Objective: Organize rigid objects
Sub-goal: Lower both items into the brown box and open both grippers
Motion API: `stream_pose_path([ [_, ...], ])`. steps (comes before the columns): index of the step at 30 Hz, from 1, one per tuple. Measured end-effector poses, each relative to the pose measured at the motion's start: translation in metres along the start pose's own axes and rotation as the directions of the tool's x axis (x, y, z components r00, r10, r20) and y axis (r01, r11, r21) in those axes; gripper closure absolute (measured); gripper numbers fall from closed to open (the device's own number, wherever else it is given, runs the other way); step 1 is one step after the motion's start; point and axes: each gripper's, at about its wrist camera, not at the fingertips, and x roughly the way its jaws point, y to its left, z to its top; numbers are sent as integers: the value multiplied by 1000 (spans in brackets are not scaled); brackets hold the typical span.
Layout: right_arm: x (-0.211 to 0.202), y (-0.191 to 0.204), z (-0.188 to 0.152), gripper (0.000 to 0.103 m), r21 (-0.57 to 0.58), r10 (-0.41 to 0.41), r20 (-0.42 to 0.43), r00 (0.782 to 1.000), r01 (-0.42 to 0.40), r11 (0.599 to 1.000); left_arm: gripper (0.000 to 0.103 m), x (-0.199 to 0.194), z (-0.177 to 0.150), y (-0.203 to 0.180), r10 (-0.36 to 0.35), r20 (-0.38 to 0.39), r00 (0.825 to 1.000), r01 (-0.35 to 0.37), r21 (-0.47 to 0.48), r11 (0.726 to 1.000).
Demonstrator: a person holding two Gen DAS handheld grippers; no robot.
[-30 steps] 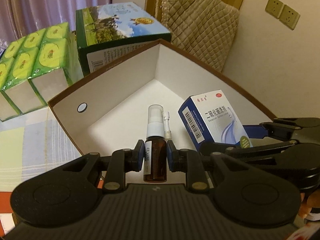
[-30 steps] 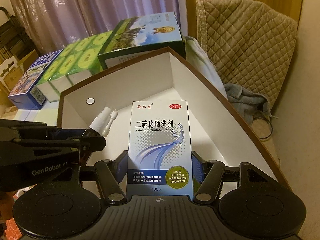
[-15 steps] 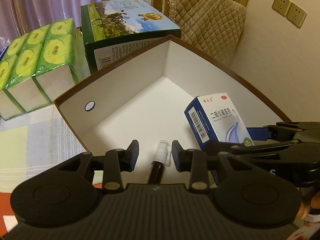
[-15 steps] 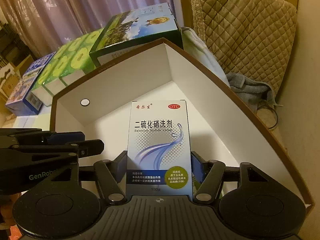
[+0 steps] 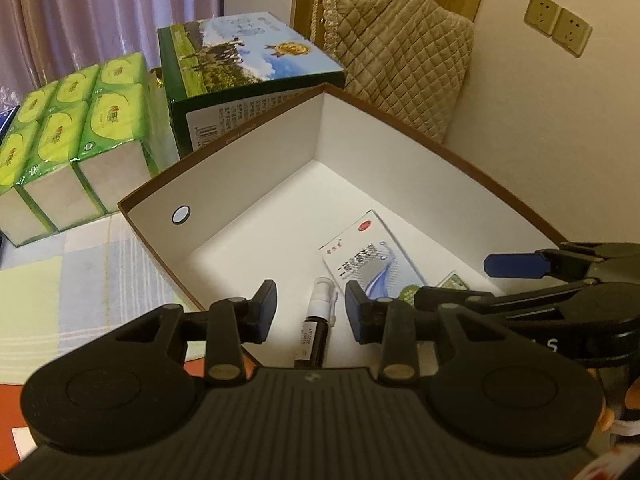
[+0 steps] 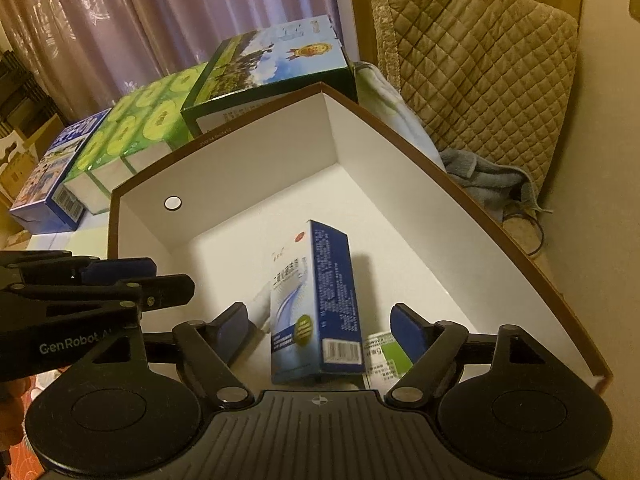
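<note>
A white-lined cardboard box with a brown rim [image 5: 240, 184] [image 6: 400, 184] holds the objects. A brown spray bottle with a white nozzle [image 5: 316, 332] lies on its floor under my open, empty left gripper [image 5: 310, 308]. A blue and white medicine carton [image 5: 372, 260] [image 6: 316, 304] rests inside the box, tilted on its edge, free between the spread fingers of my open right gripper [image 6: 320, 332]. A small green and white packet [image 6: 386, 356] lies beside the carton. The left gripper shows at the left of the right wrist view [image 6: 120, 280].
Behind the box stand a green milk carton case [image 5: 244, 72] and green tissue packs [image 5: 68, 128]. A blue box [image 6: 52, 176] sits far left. A quilted cover [image 6: 480, 60] and grey cloth [image 6: 484, 176] lie to the right by the wall. A checked cloth [image 5: 60, 280] covers the table.
The left gripper opened and the spray bottle dropped to the box floor. The right gripper then opened and the medicine carton fell free, tipping onto its edge.
</note>
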Motion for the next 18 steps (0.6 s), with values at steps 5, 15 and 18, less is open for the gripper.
stream_pose_path([
  [5, -17, -2, -8, 27, 18, -2, 19, 1000, 2, 1000, 70, -14, -6, -2, -17, 20, 1000, 17, 9, 1000],
  [15, -54, 6, -30, 27, 40, -7, 61, 998, 5, 999, 69, -48, -27, -1, -47, 50, 998, 46, 27, 999],
  [18, -64, 11, -38, 27, 47, -7, 72, 997, 4, 999, 69, -60, -36, 1, -51, 60, 997, 49, 31, 998],
])
